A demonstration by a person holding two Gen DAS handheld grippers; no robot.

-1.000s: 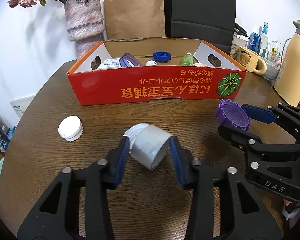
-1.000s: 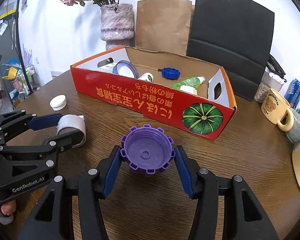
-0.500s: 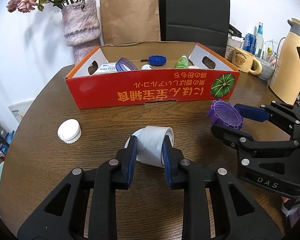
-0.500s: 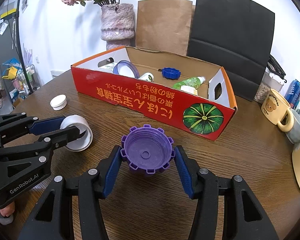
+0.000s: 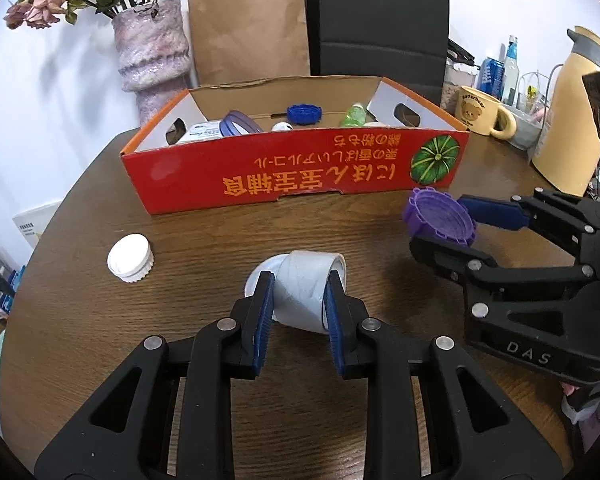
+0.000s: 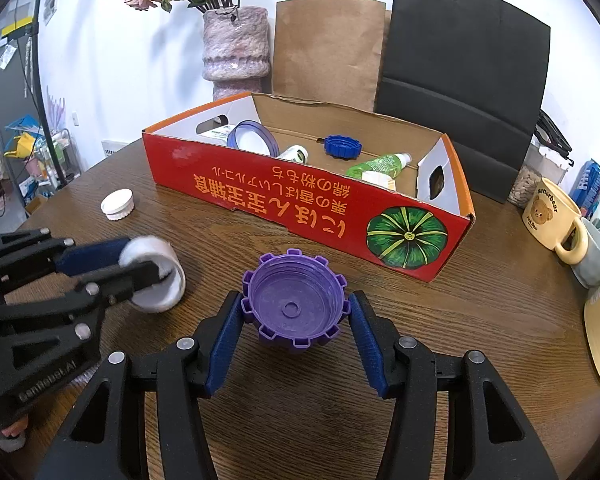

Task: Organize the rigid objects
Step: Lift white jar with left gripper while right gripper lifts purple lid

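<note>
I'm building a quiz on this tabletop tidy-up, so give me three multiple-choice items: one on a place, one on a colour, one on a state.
1. Where is the small white cap?
A. on the table, outside the box
B. inside the red box
C. in the mug

2. What colour is the cap in the right gripper?
A. green
B. purple
C. yellow

3. The left gripper is:
A. wide open and empty
B. shut on the white roll
C. out of view

Answers: 1 A, it sits on bare wood left of the red box. 2 B, the purple cap is notched. 3 B, both pads press the white roll.
</note>
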